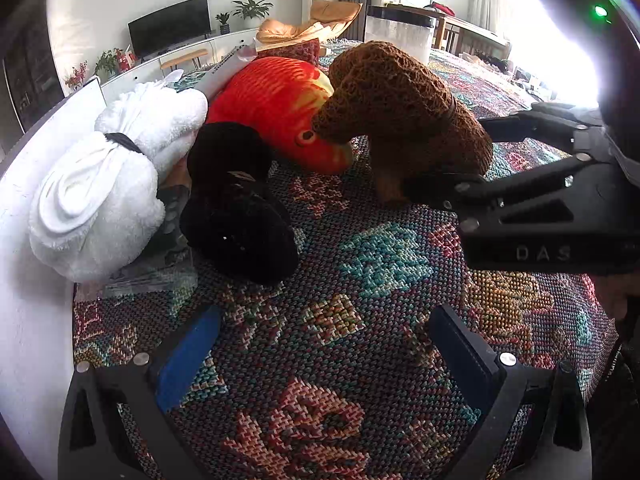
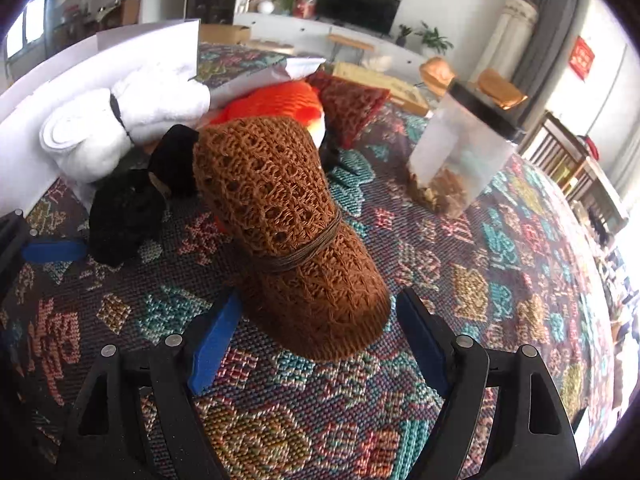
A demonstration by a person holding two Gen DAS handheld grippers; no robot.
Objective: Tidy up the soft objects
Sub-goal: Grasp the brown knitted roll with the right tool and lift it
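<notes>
On table [image 2: 460,264] | brown knit roll [image 2: 288,232] sits between your right hand-held gripper [image 2: 316,340] jaws, apart, unclamped | centre, then close gently | left hand-held gripper [image 1: 324,356] apart, empty.

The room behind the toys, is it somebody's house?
Probably a home living room: a flat television on a long white cabinet, potted plants, and a patterned woven blanket under the soft things.
</notes>
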